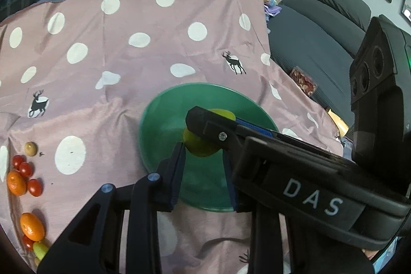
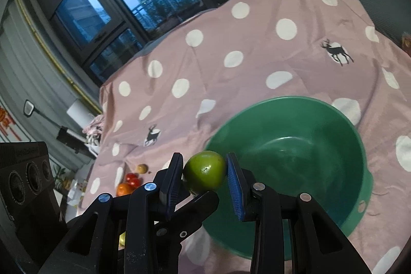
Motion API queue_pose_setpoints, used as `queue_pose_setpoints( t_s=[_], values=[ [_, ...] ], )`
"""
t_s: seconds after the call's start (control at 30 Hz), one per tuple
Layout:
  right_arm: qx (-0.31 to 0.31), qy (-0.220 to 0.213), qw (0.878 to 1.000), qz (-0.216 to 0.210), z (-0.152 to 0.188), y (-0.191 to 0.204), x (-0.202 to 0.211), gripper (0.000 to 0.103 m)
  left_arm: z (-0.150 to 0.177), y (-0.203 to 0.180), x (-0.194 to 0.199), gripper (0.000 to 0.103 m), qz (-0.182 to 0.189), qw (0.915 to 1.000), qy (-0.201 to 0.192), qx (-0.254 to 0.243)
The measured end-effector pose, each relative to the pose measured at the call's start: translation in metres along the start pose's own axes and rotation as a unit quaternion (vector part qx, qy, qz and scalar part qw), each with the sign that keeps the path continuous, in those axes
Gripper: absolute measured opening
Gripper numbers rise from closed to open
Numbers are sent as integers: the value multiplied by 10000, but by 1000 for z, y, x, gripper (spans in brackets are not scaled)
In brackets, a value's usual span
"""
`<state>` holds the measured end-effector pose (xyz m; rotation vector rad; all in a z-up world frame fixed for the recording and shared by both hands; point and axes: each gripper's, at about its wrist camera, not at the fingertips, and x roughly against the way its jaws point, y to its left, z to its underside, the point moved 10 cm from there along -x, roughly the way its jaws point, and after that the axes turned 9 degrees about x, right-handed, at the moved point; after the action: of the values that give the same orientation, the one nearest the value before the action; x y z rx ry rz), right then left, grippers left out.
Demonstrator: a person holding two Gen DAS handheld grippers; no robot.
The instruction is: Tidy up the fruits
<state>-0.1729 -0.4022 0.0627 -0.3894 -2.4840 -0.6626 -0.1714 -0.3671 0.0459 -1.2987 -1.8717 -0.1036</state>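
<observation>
Left wrist view: right gripper [image 1: 205, 143] body covers most of the green fruit [image 1: 199, 146] and the bowl's [image 1: 159, 125] 3 o'clock side. Left gripper's [image 1: 204, 171] right finger mostly hidden behind it. At 8 o'clock, the pale green fruit [image 1: 39, 248] is cut by the frame edge and gripper body. Right wrist view: bowl's near rim hidden behind the gripper's fingers [image 2: 235, 184]; orange [image 2: 124, 189] half hidden at 8 o'clock.

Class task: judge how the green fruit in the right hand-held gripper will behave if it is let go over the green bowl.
The green fruit looks round and smooth, so it would probably roll toward the bowl's curved bottom. It seems firm: the right hand-held gripper pads show no dent. Its glossy skin may slip.
</observation>
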Motion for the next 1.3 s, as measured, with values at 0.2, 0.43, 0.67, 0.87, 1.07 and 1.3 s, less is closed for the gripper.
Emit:
queue_pose_setpoints(
  t_s=[0.2, 0.43, 0.67, 0.87, 1.07, 1.3],
  values=[
    [-174, 20, 9997, 166, 4, -18, 0, 36, 5, -8, -14, 29, 122, 9998, 161, -30],
    [-279, 136, 9985, 452, 10, -35, -3, 36, 10, -13, -31, 28, 230, 9990, 373, 6],
    [-356, 265, 9973, 589, 16, -45, -8, 36, 14, -15, -40, 28, 286, 9982, 522, 64],
    [-387, 339, 9965, 665, 19, -51, -10, 36, 16, -15, -45, 27, 310, 9977, 604, 86],
    [-406, 395, 9958, 721, 21, -54, -11, 36, 19, -16, -48, 27, 306, 9973, 667, 94],
    [-397, 453, 9951, 786, 23, -57, -13, 36, 21, -16, -50, 27, 302, 9969, 721, 101]
  ],
)
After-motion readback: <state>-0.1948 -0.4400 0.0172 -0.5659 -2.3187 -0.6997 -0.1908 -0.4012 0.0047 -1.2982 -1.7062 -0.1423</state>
